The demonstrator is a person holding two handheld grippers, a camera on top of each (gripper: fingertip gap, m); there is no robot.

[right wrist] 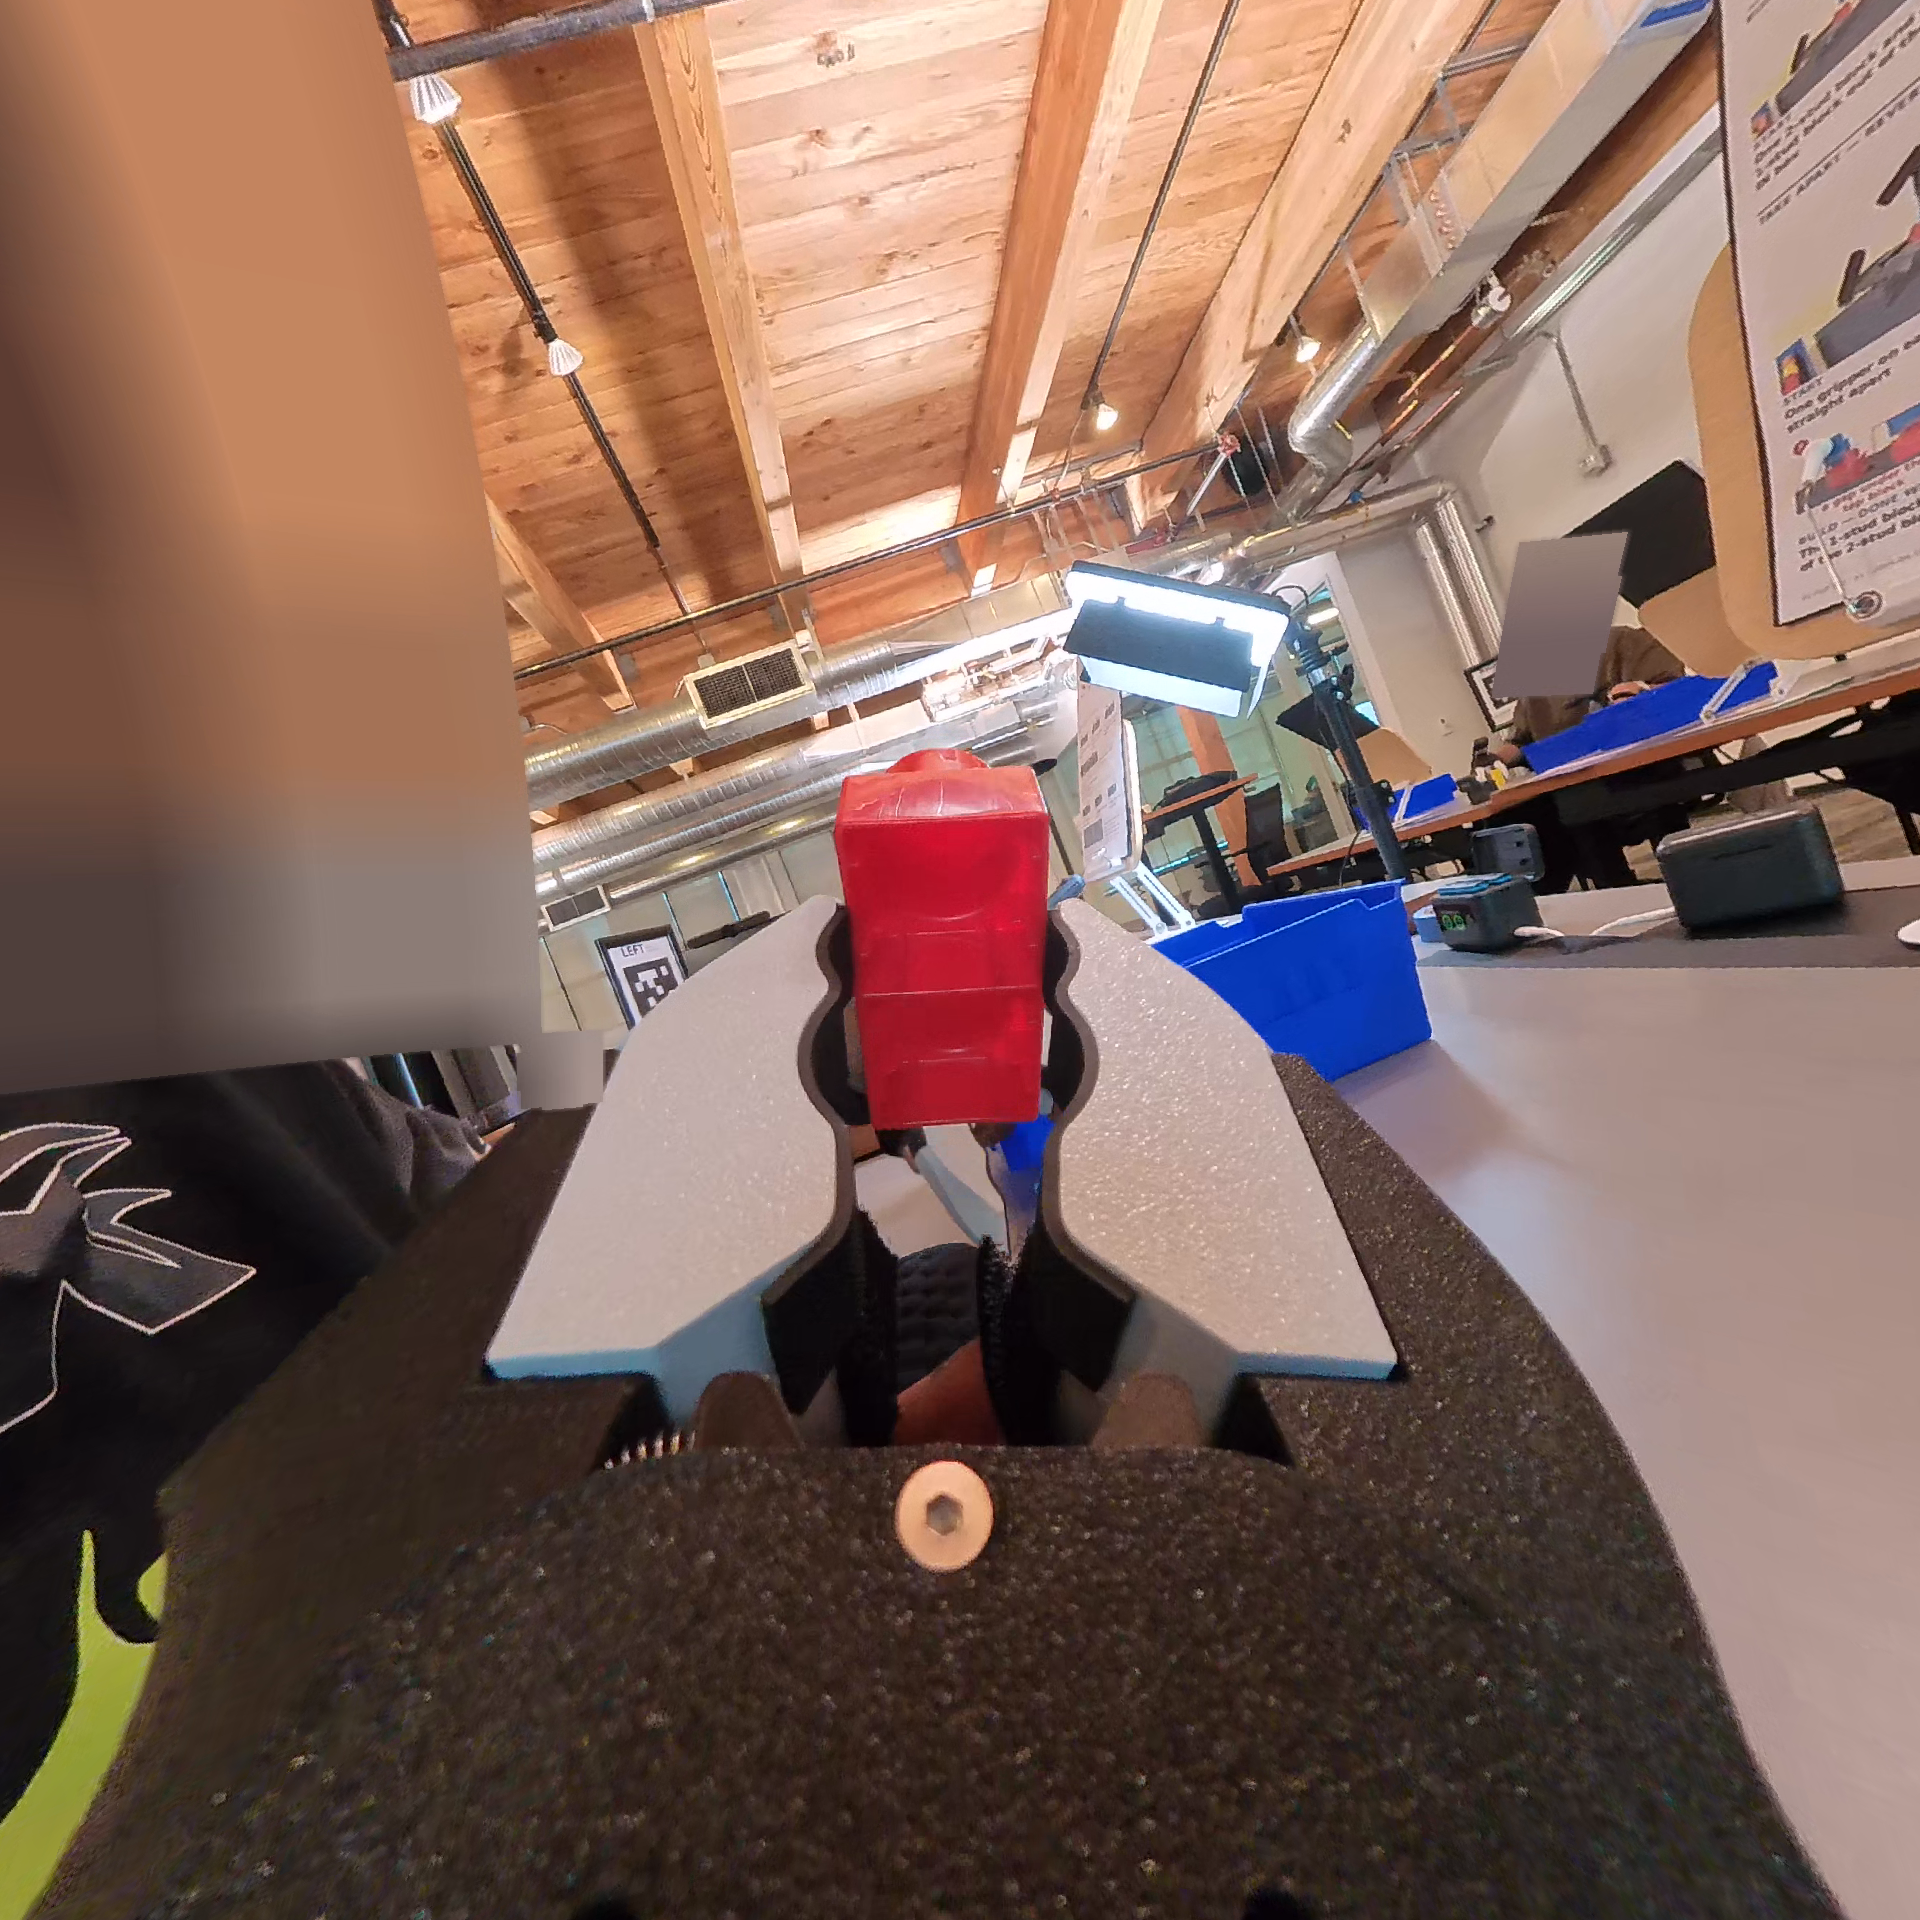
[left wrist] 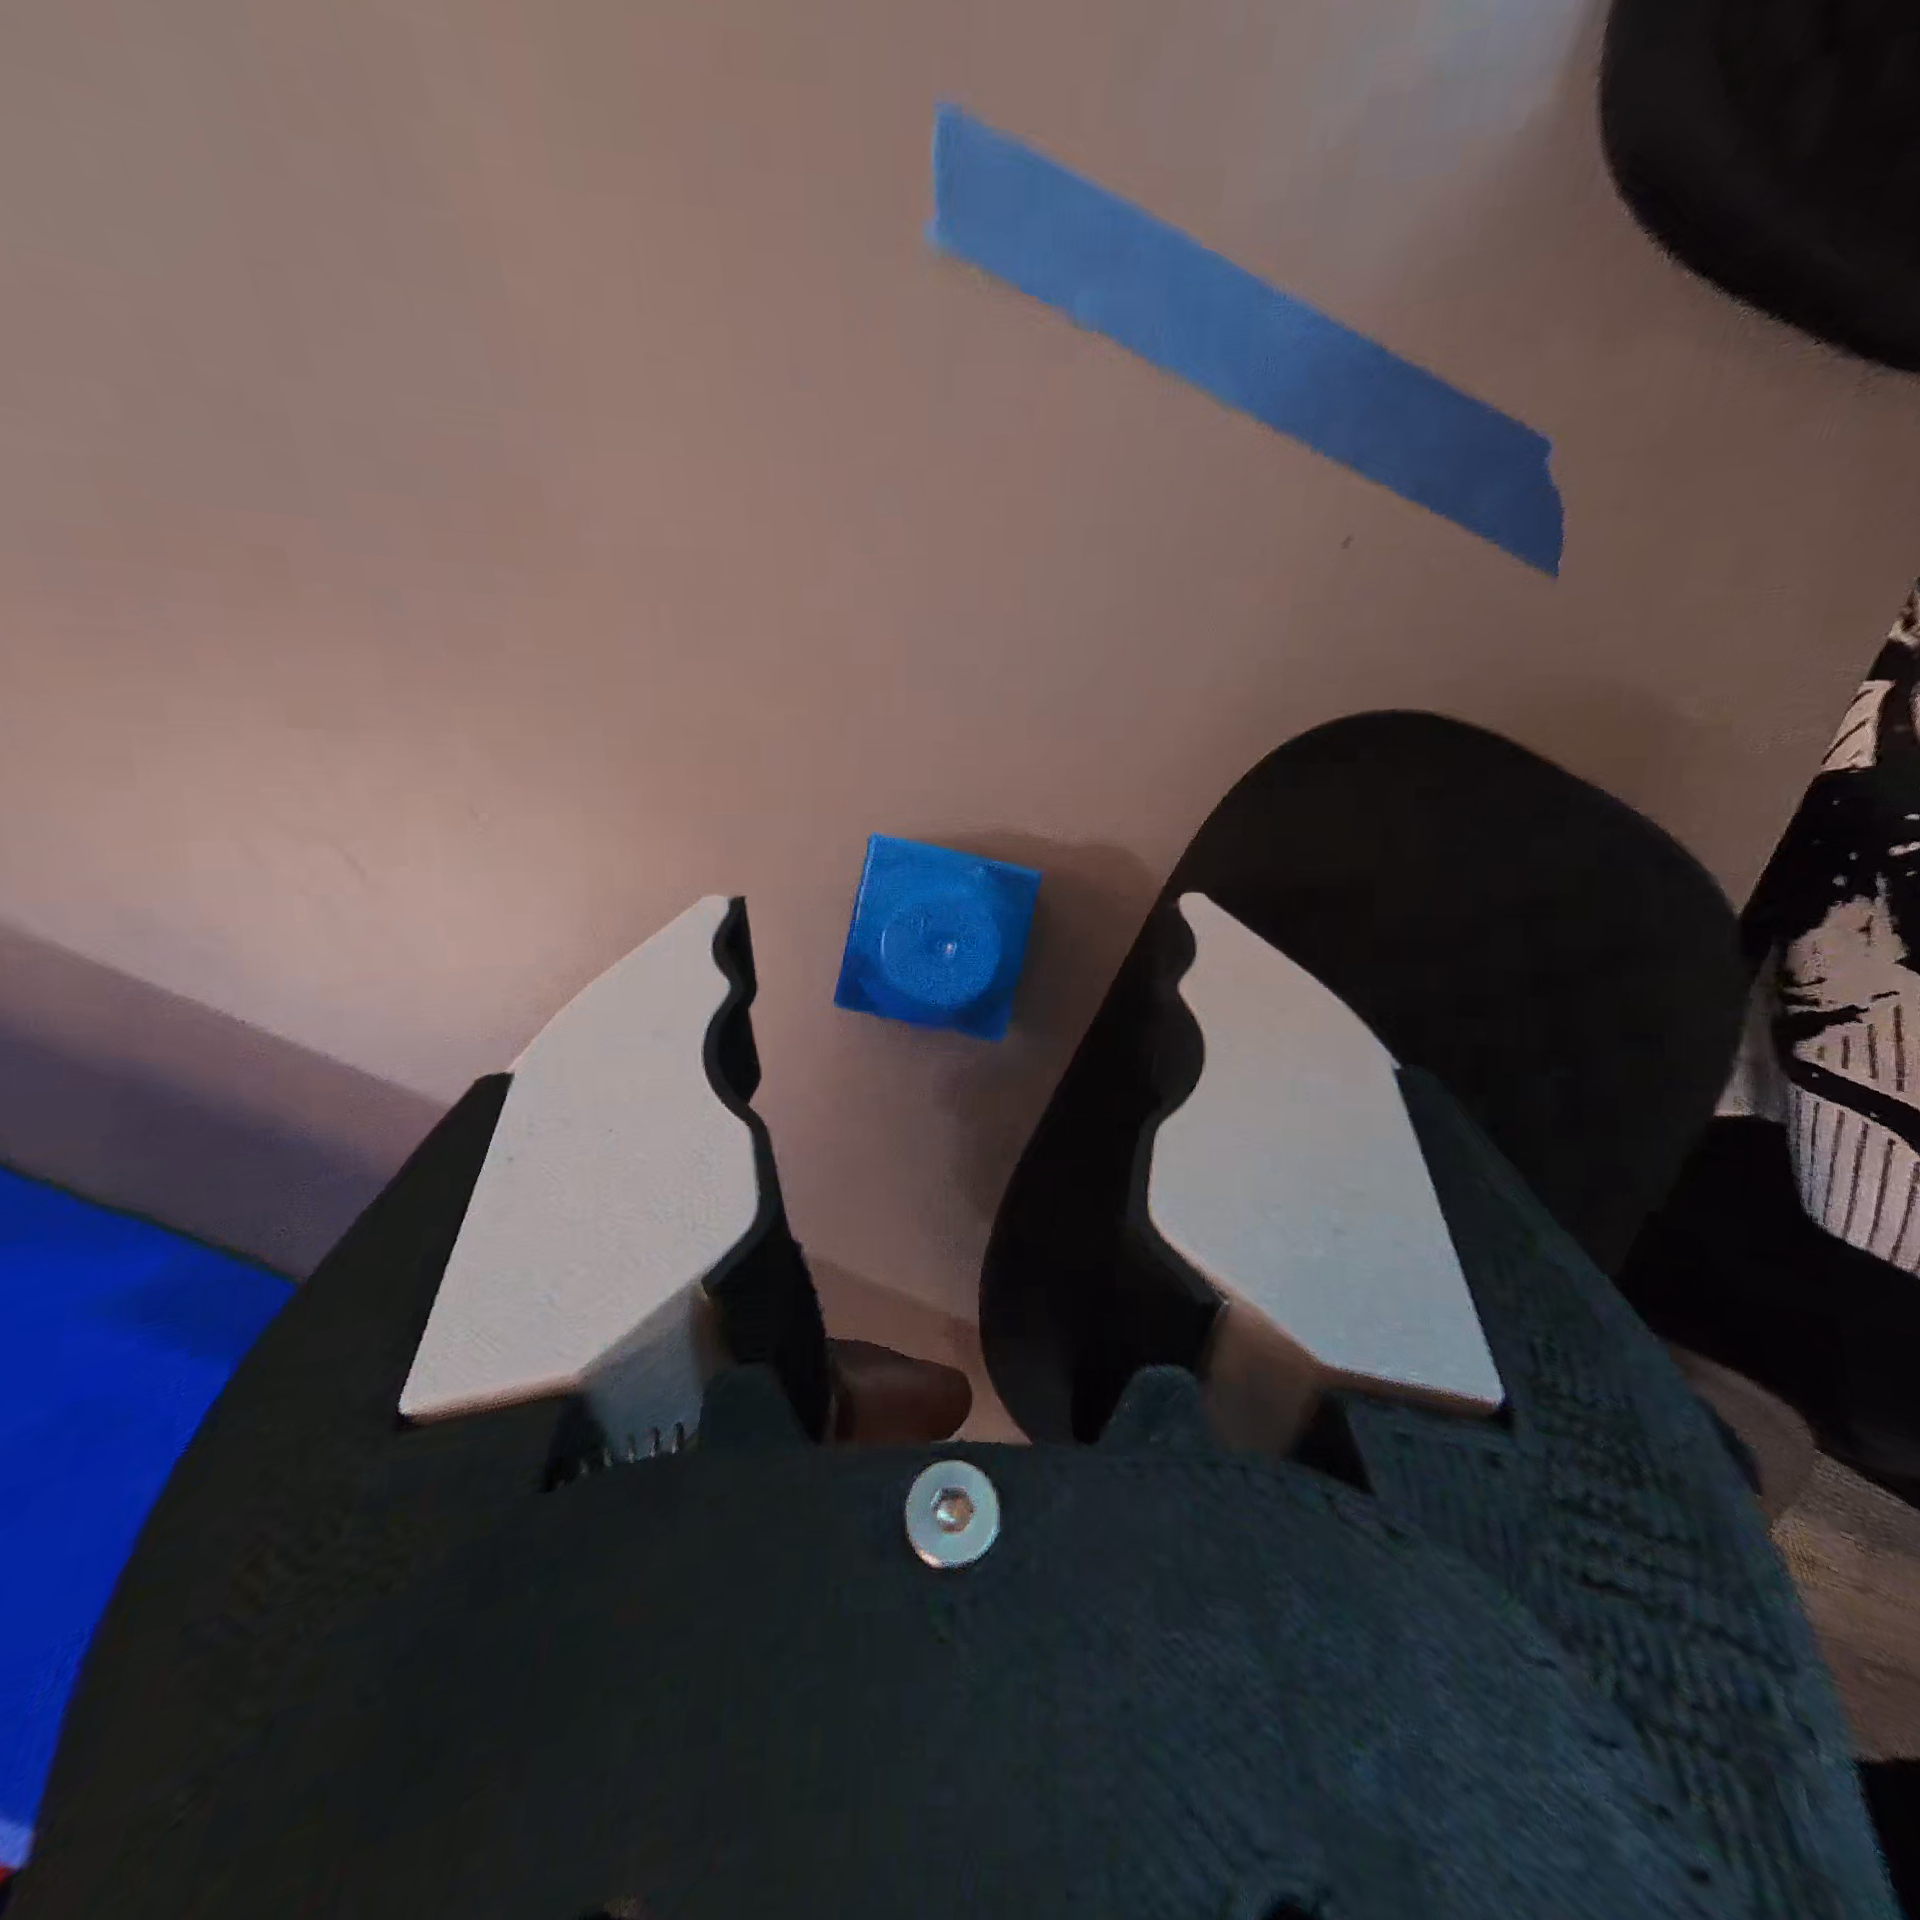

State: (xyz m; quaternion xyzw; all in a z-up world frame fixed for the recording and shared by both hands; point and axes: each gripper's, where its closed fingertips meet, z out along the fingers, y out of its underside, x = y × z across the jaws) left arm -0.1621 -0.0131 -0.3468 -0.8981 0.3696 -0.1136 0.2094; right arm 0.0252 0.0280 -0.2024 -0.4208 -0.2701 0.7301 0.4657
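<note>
In the left wrist view a small blue one-stud brick (left wrist: 935, 940) sits stud-up on the tan table (left wrist: 520, 520). My left gripper (left wrist: 958, 902) hovers over it, open, with the brick between the two fingertips (left wrist: 665, 966) and a clear gap on each side. In the right wrist view my right gripper (right wrist: 948, 914) points up and away from the table. It is shut on a red stack of bricks (right wrist: 940, 935), with both pads pressed on its sides. The stack's top stud sticks out past the fingertips.
A strip of blue tape (left wrist: 1236, 332) lies on the table beyond the blue brick. A black rounded object (left wrist: 1455, 935) sits close behind the right finger. A blue bin (right wrist: 1309, 977) and dark cases (right wrist: 1745, 878) stand on the grey table (right wrist: 1662, 1195). A person's dark shirt (right wrist: 156, 1247) is at left.
</note>
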